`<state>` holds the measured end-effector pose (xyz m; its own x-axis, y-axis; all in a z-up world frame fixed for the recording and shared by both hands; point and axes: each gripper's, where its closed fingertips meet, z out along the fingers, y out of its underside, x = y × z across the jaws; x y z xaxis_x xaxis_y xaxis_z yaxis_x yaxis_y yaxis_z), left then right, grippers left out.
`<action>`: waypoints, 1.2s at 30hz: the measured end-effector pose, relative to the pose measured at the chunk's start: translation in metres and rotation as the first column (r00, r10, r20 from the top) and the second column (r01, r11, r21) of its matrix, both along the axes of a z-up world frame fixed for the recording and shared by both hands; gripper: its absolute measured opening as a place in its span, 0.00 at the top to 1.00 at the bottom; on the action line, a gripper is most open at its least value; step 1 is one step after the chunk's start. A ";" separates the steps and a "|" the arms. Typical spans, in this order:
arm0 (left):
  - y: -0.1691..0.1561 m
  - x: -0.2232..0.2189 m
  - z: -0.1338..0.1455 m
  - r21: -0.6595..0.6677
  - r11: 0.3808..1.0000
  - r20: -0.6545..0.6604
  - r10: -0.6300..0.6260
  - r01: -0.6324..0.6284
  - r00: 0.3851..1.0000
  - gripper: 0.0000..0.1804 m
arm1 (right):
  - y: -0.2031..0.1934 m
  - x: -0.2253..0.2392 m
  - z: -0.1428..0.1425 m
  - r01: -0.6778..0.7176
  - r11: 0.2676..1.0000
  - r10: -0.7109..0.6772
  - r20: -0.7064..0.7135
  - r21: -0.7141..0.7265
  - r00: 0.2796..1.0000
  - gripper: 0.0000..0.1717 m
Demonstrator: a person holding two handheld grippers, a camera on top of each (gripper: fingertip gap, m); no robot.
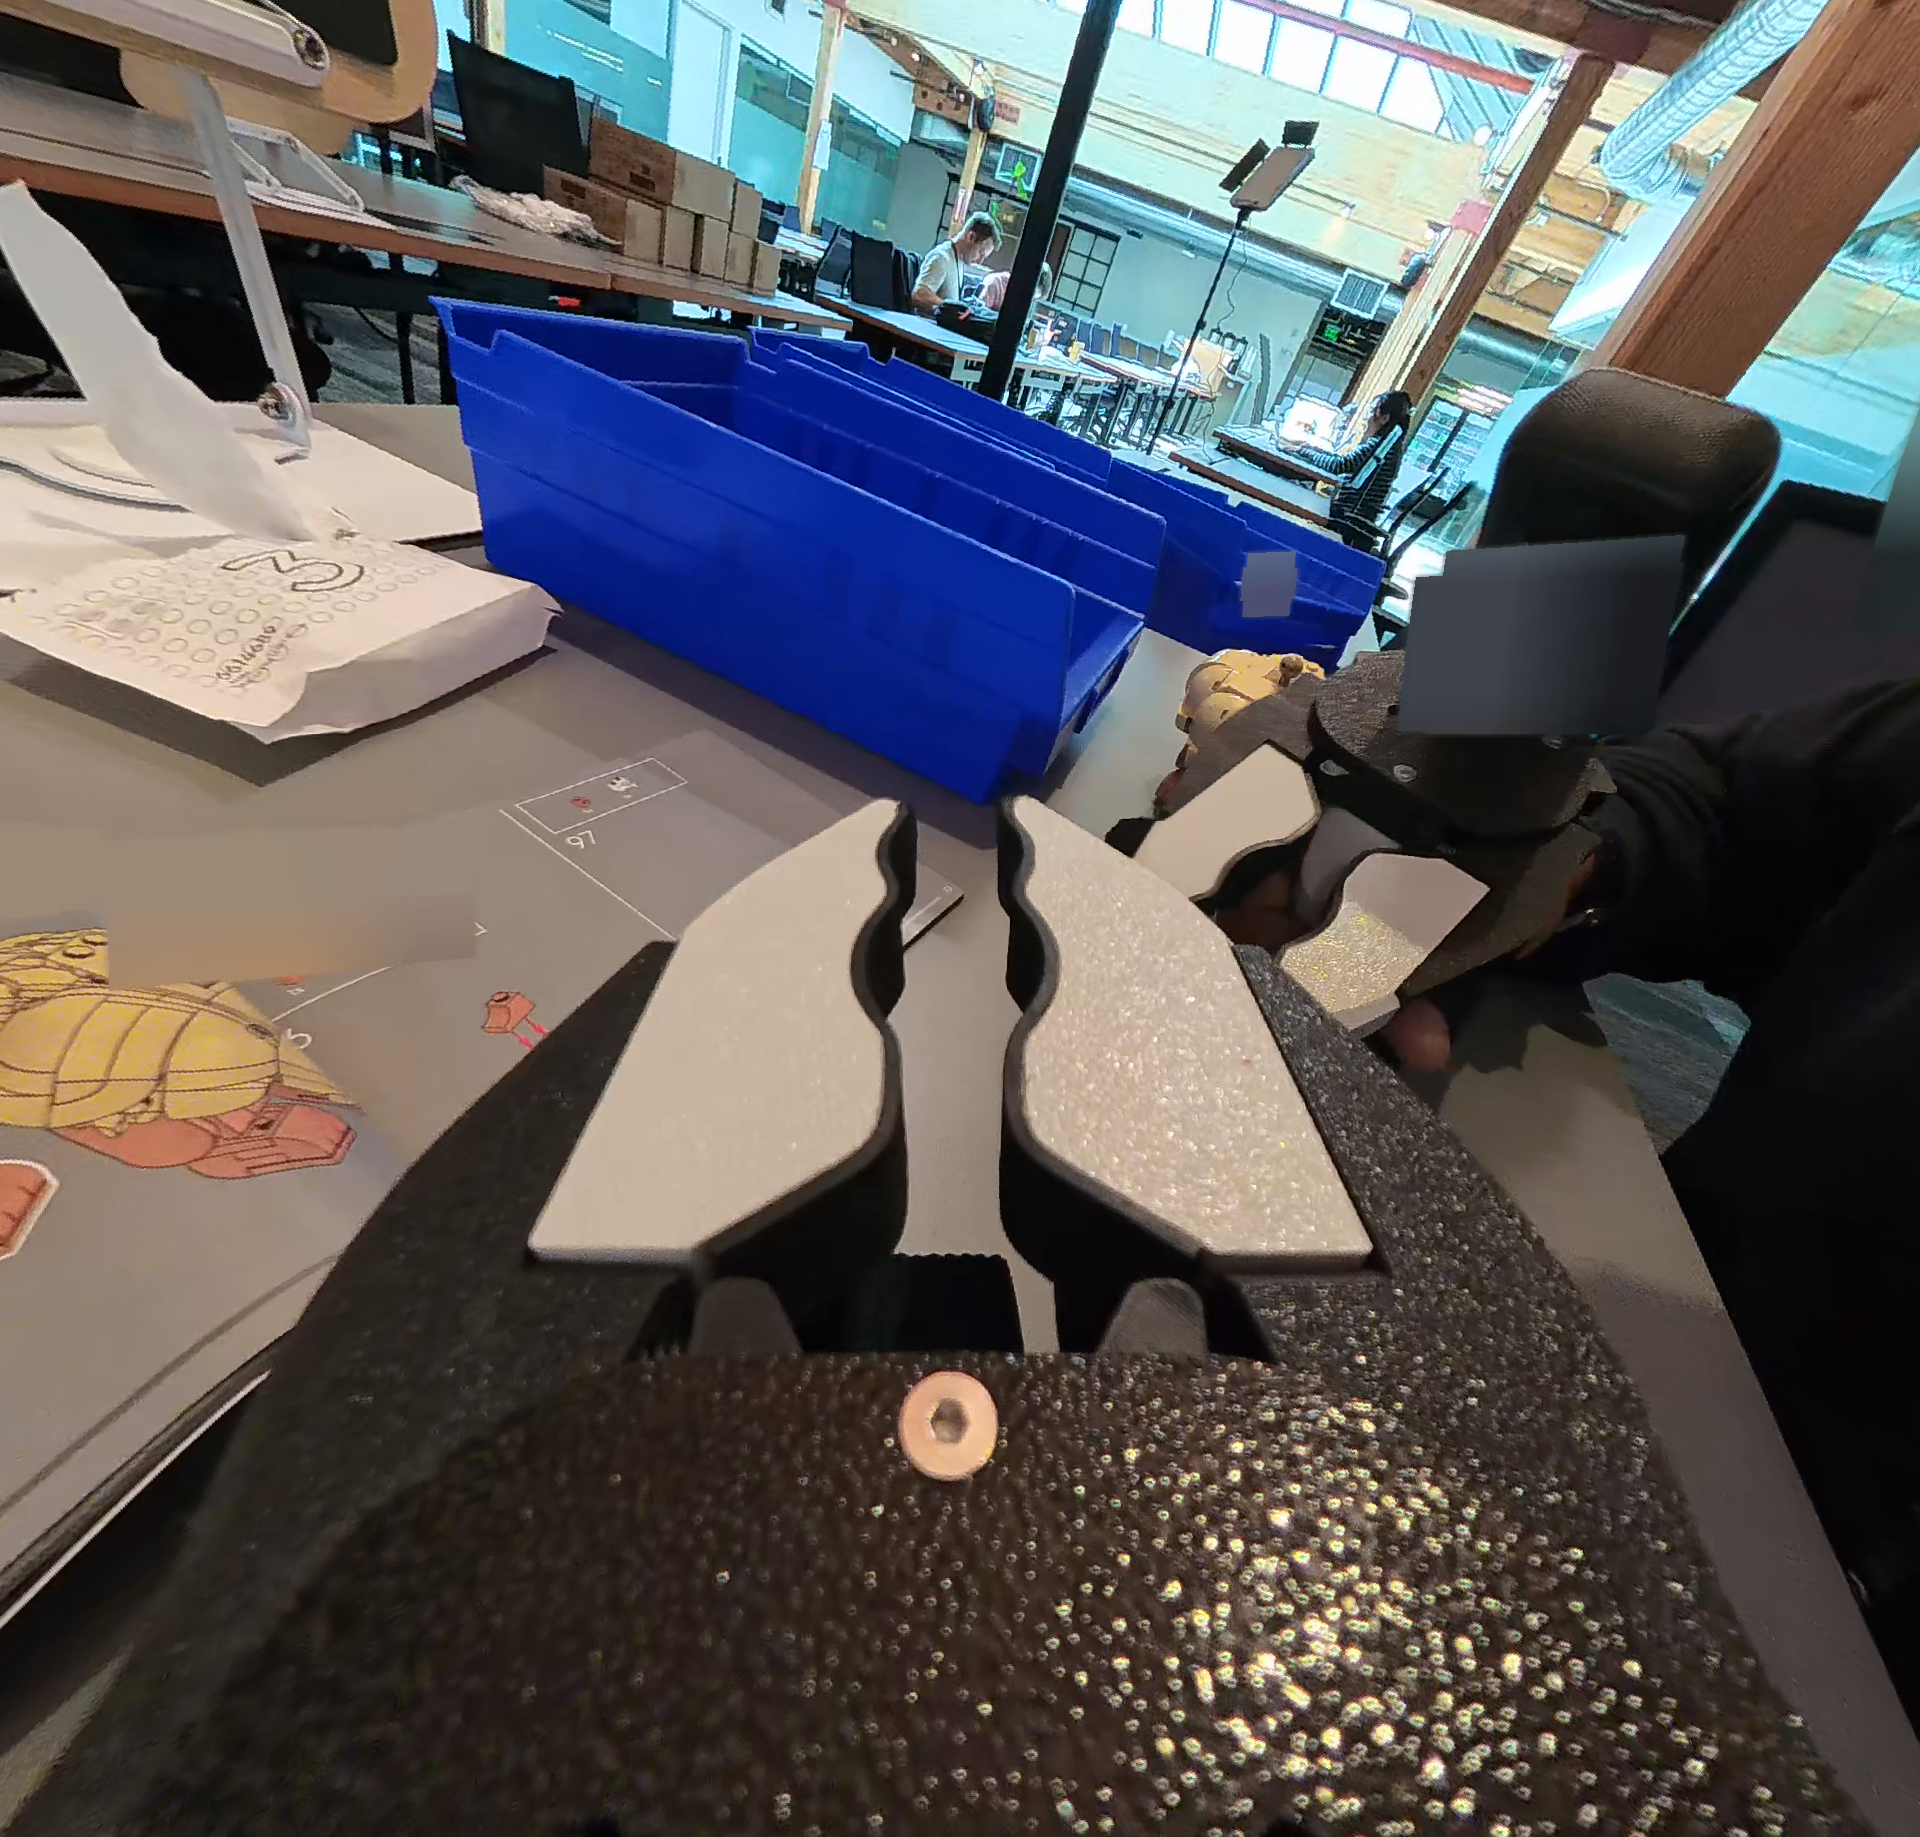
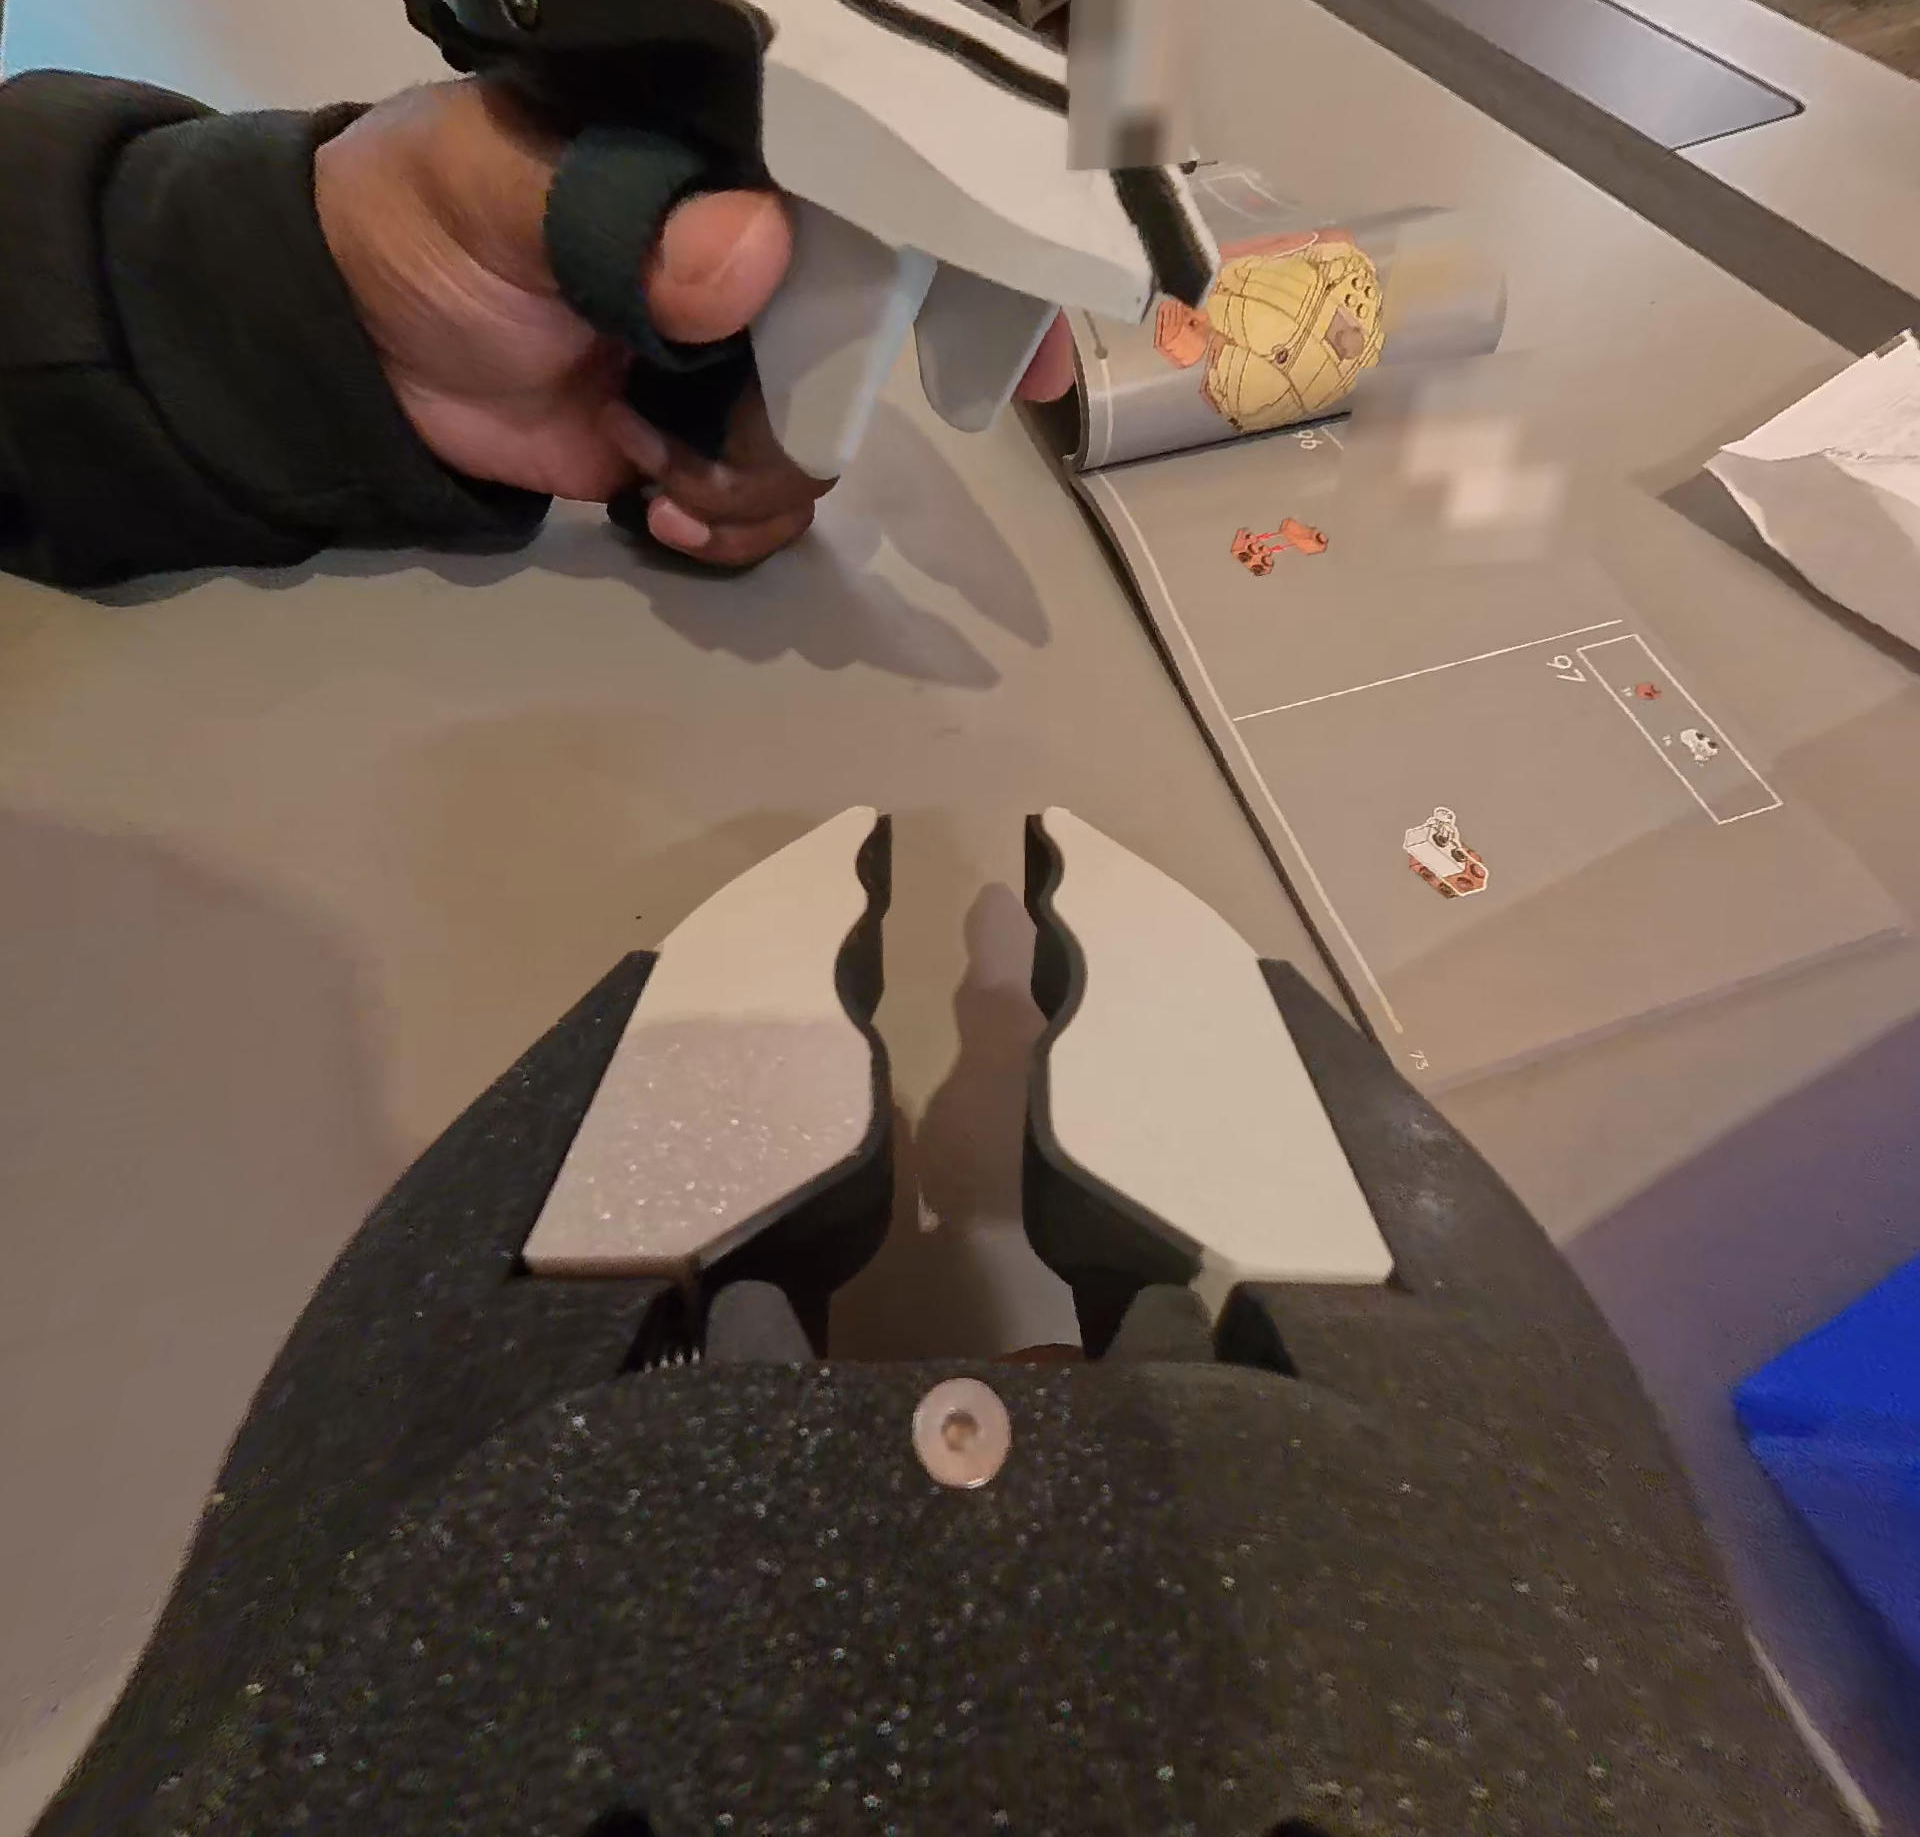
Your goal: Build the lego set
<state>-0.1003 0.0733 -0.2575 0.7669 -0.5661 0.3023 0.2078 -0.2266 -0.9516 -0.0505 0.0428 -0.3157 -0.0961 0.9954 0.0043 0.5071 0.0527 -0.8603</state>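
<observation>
My left gripper is open with a narrow gap, and only the grey table and a corner of the open instruction booklet show between its fingers. In the right wrist view the left gripper hangs over the booklet's curled page, held by a hand. My right gripper is open and empty, low over bare table just left of the booklet. It also shows in the left wrist view, with a tan brick model behind it.
Blue plastic bins stand in a row behind the booklet; one corner shows in the right wrist view. A white paper bag lies at the left by a stand's white base. A dark office chair is at the right. Across from one pair of fingers to the other is roughly 9 centimeters.
</observation>
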 end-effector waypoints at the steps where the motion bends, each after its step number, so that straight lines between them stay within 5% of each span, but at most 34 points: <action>1: 0.000 0.000 0.000 -0.004 1.000 0.002 0.000 0.000 1.000 0.92 | -0.001 0.001 0.000 -0.002 1.000 0.002 0.001 -0.007 1.000 0.87; 7: 0.002 -0.001 -0.001 -0.023 1.000 0.019 -0.010 0.011 1.000 0.92 | -0.013 0.020 0.024 -0.058 0.996 0.056 -0.024 -0.072 0.998 0.90; 11: 0.004 -0.002 -0.003 -0.036 0.999 0.030 -0.005 0.006 1.000 0.92 | 0.002 0.048 0.072 -0.052 0.995 0.040 -0.128 -0.088 0.991 0.90; 15: 0.007 -0.006 0.000 -0.025 1.000 0.047 0.015 -0.014 0.999 0.92 | 0.059 0.090 0.129 0.053 0.998 -0.045 -0.223 0.031 0.974 0.90; 22: 0.010 -0.009 0.006 0.023 0.999 0.074 0.023 -0.025 0.997 0.92 | 0.176 0.129 0.189 0.233 0.957 -0.187 -0.247 0.172 0.951 0.87; 28: 0.008 -0.009 0.008 0.035 0.999 0.090 0.012 -0.015 0.996 0.92 | 0.214 0.106 0.187 0.213 0.963 -0.175 -0.216 0.168 0.961 0.87; 36: 0.003 -0.016 0.011 0.044 0.999 0.126 -0.011 0.005 0.992 0.92 | 0.284 0.141 0.133 0.343 0.931 -0.314 -0.208 0.122 0.926 0.85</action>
<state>-0.1162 0.0765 -0.2464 0.7194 -0.5869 0.3716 0.3254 -0.1878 -0.9267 0.0902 0.3270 -0.1825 0.2532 0.9564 0.1457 0.3545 0.0484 -0.9338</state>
